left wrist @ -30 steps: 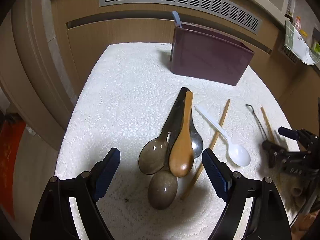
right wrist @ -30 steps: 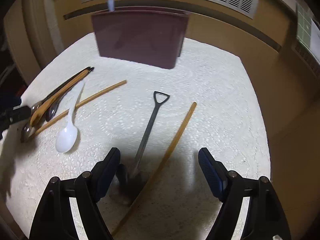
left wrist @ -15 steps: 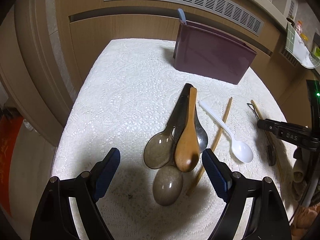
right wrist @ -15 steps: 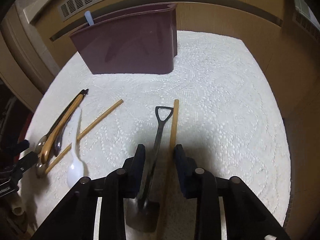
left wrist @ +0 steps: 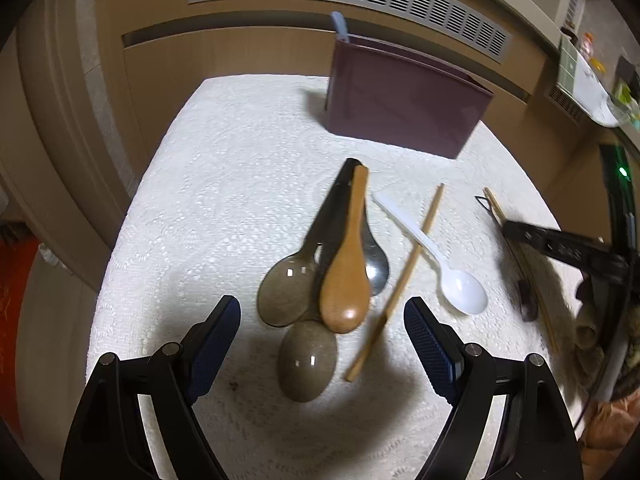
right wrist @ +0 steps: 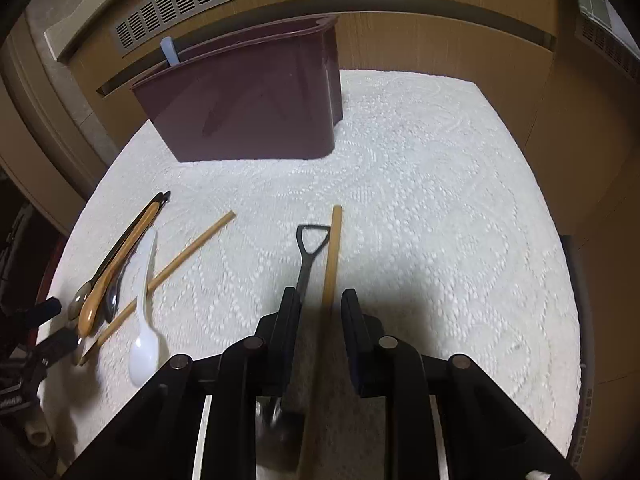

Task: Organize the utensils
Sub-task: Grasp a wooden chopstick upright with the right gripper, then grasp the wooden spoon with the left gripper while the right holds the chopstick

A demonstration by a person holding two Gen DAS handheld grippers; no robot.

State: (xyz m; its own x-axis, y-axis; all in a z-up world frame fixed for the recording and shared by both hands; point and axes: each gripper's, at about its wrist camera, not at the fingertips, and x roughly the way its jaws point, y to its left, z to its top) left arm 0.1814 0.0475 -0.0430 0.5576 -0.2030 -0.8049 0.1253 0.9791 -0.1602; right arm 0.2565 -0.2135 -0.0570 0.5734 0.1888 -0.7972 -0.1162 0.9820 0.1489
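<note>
A maroon utensil holder stands at the back of the white lace cloth with a blue handle in it; it also shows in the right wrist view. My left gripper is open above a pile of spoons: a wooden spoon, two translucent grey spoons and a metal one. A white plastic spoon and a chopstick lie beside them. My right gripper is nearly closed around a second chopstick, with the black shovel-shaped spoon against its left finger.
Wooden cabinet fronts with a vent grille surround the table on the far and left sides. The table edge drops off close on the left and right. A shelf with small items is at the far right.
My right gripper has gone from wide open to nearly closed and moved forward over the chopstick and black shovel spoon. My left gripper stays open and has drifted slightly back.
</note>
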